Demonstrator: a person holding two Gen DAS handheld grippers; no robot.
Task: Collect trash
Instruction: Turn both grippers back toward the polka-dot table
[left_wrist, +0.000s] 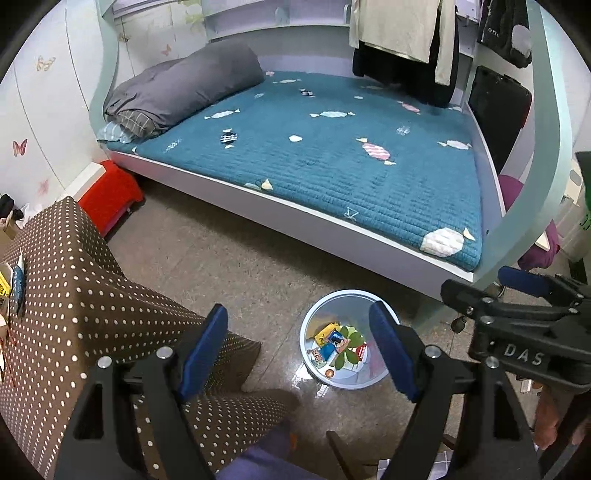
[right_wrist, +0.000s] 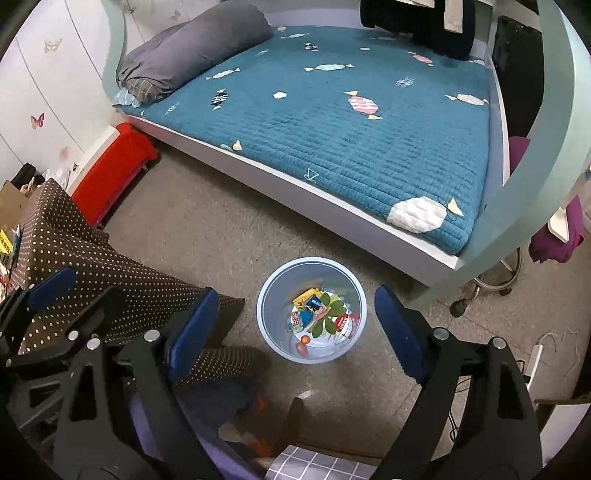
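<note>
Both hand-held grippers are hanging above the floor with nothing in them. Seen from its own camera, the left gripper (left_wrist: 297, 350), black-framed with blue pads, is standing spread wide, and nothing is lying between its fingers. The right gripper (right_wrist: 291, 326), of the same build, is gaping just as wide and is likewise empty, pointing down at the round pale-blue plastic waste bin (right_wrist: 266, 295) that is standing on the speckled grey floor (right_wrist: 207, 236) near the foot of the white bed frame with the teal quilted mattress cover (right_wrist: 332, 122).

Inside the bin, trash is lying in a loose pile: a yellow packet (right_wrist: 306, 296), a blue-and-white wrapper (right_wrist: 314, 305), a bunch of green leaves (right_wrist: 328, 314), a red-and-white wrapper (right_wrist: 345, 321) and a small orange round thing (right_wrist: 304, 339). So a good part of the collecting looks done.

As for what is left, the visible floor around the bin is showing no obvious litter. On the table under the brown cloth with white dots (left_wrist: 74, 288), a few items including a yellow one (left_wrist: 4, 286) are peeking in at the far left edge, too cropped to tell whether they are trash. If they are, those are likely the remaining work.
</note>
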